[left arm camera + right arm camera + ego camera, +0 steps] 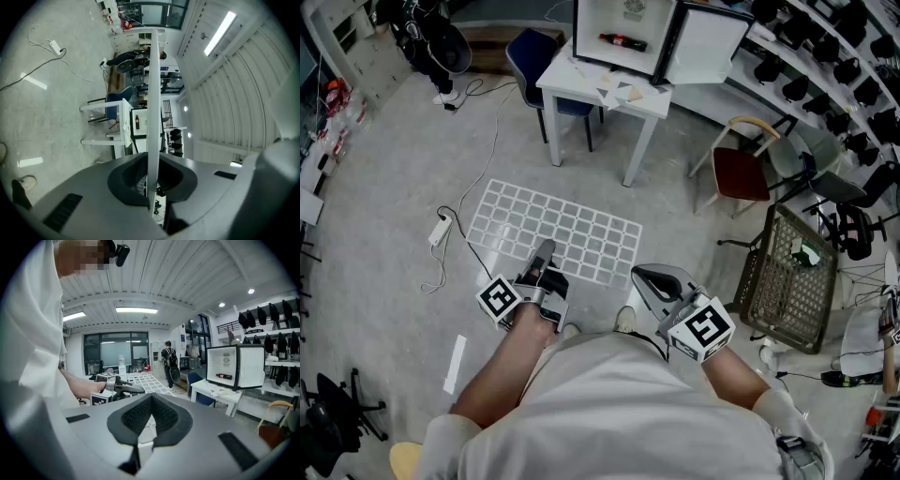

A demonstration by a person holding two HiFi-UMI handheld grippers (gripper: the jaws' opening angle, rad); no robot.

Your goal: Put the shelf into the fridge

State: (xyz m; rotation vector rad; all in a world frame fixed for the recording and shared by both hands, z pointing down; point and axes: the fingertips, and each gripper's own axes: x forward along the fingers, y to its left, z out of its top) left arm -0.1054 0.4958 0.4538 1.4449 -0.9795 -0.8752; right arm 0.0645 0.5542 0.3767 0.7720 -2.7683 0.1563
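Note:
The shelf [558,232] is a flat white wire grid, held level over the floor in front of me. My left gripper [544,251] is shut on its near edge; in the left gripper view the shelf [153,93] shows edge-on as a white strip running out from the jaws [151,183]. My right gripper [645,277] sits at the shelf's near right corner, jaws closed with a white strip of shelf [149,380] between them. The fridge [619,33] is a small white box on a white table [609,94], door [705,42] swung open, a cola bottle [623,41] inside.
A blue chair [534,56] stands behind the table. A wooden chair with a red seat [741,171] and a wire basket [789,279] are to my right. A power strip and cable [439,231] lie on the floor at left. A person with a backpack [168,357] stands far off.

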